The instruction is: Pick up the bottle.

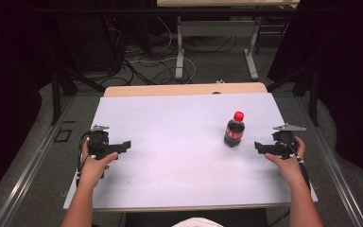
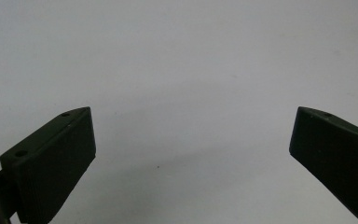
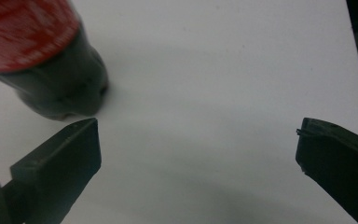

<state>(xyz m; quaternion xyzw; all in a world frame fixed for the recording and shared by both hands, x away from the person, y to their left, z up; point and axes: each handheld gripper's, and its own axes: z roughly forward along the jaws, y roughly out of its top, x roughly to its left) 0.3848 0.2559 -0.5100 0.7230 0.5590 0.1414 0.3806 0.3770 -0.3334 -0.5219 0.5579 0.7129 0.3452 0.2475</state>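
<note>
Dark cola fills the capped bottle beside the released right hand-held gripper.

The white table top sat on a wooden board over grey floor; metal rails ran along both sides. Beyond stood a second table on pale legs, loose cables spread beneath it; dark curtains closed off the dim surroundings.

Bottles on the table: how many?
1. The bottle stands upright on the table's right half, just left of the right gripper.
</note>
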